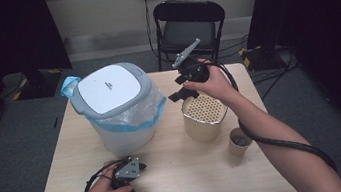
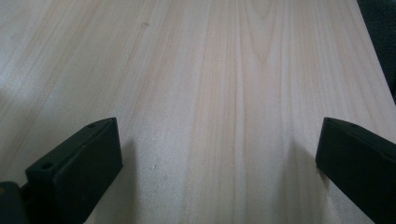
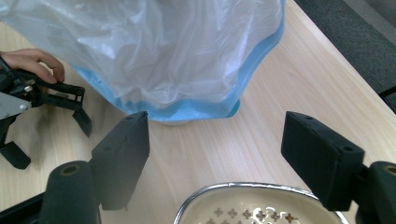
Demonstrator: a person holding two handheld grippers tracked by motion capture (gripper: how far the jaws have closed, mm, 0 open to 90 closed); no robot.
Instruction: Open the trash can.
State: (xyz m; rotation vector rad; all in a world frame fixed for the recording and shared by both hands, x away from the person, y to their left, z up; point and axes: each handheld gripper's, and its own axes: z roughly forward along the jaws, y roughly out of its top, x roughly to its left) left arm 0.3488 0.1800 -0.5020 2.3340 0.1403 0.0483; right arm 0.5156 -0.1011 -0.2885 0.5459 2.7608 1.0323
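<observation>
A white bin [image 1: 115, 111] with a grey lid and a blue-edged plastic liner [image 3: 177, 56] stands at the table's left middle. To its right sits a cream perforated container [image 1: 205, 119] with a metal rim [image 3: 233, 185]. My right gripper [image 1: 177, 89] hovers open just above that container's far left edge and points toward the bin, with nothing between its jaws [image 3: 215, 140]. My left gripper [image 1: 144, 182] rests low near the table's front edge, open wide over bare wood [image 2: 217, 135]. It appears again as the left gripper [image 3: 49, 140] in the right gripper view.
A small brown cup [image 1: 239, 142] holding something dark stands right of the cream container, near the right forearm. A black folding chair [image 1: 189, 25] sits behind the wooden table [image 1: 189, 174]. Dark curtains hang on both sides.
</observation>
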